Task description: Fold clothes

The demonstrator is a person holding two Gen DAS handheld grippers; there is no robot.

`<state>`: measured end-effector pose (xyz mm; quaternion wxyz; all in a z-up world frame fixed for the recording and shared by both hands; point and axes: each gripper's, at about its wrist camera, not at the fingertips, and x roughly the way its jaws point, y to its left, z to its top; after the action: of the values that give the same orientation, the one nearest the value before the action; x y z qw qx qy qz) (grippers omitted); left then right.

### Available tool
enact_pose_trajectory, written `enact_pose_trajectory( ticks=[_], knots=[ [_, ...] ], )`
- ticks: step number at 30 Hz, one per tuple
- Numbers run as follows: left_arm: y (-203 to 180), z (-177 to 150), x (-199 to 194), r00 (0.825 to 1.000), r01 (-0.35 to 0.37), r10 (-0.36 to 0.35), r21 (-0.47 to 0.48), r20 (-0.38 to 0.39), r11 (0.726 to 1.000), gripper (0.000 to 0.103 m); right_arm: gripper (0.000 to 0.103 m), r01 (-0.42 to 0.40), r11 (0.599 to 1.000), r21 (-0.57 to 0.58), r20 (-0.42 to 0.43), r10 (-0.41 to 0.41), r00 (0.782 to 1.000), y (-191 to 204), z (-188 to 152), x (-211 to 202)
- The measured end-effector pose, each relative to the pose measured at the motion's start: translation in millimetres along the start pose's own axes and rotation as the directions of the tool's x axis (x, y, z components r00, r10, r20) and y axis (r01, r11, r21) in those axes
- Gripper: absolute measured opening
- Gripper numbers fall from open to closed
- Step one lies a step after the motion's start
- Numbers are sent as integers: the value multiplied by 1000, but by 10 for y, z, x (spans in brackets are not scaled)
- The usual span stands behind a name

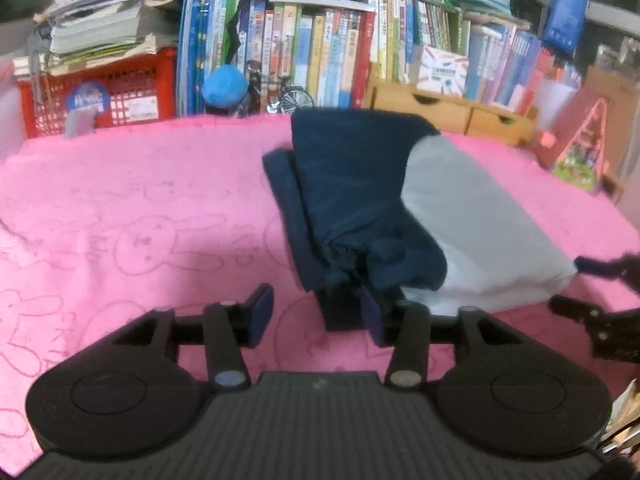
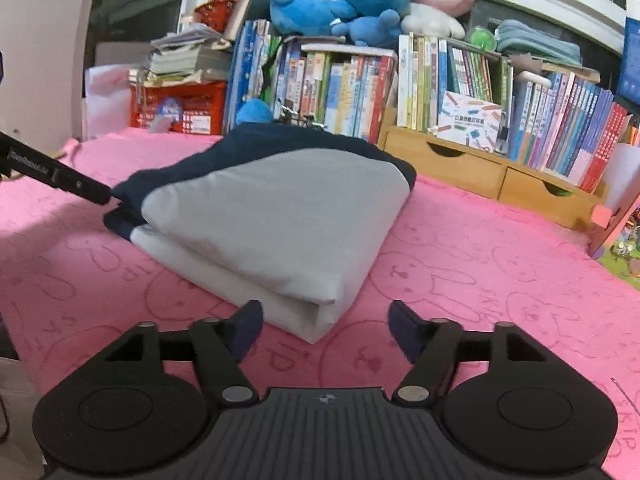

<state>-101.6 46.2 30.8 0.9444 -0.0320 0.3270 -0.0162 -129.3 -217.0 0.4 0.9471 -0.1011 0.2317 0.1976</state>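
Navy sleeve (image 1: 344, 276) shows from the left wrist; right sees grey panel (image 2: 272, 216).

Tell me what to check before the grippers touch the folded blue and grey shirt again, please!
1. Right gripper let go: ok, jaws wide apart, nothing between them.
2. Left gripper let go: cannot tell, a dark blue flap hangs between its fingers; contact is unclear.
3. Shirt folded neatly: not ok, the grey part is stacked flat, but the blue end is bunched and lifted.
4. Shirt fully on the pink towel: ok.
5. Room around the shirt: ok, bare towel on each side.
6. Grippers clear of each other: ok, they sit at opposite ends of the shirt.
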Motion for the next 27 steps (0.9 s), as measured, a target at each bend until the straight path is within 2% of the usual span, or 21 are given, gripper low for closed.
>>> enact_pose_trajectory(
  ticks=[3,5,10,15,22,27],
  knots=[
    [-47,15,-124,999,34,-34,4,23,999,63,85,-10,1000,-3,-4,10,1000,18,18,-6],
    [-73,46,-196,995,99,-99,30,24,995,82,88,-15,1000,-8,-13,15,1000,29,21,9],
    [-232,8,-21,995,97,-94,109,-33,989,83,95,-39,999,10,-38,39,998,35,31,89],
    [-285,-65,312,993,58,-49,90,-107,994,83,101,-49,999,20,-47,50,998,43,51,148],
    [-364,-93,381,995,44,-32,121,-100,992,103,103,-61,998,8,-122,61,991,81,43,306],
    [-367,-90,409,996,41,-31,118,-84,992,103,103,-85,995,58,-144,92,985,31,34,351]
  ],
)
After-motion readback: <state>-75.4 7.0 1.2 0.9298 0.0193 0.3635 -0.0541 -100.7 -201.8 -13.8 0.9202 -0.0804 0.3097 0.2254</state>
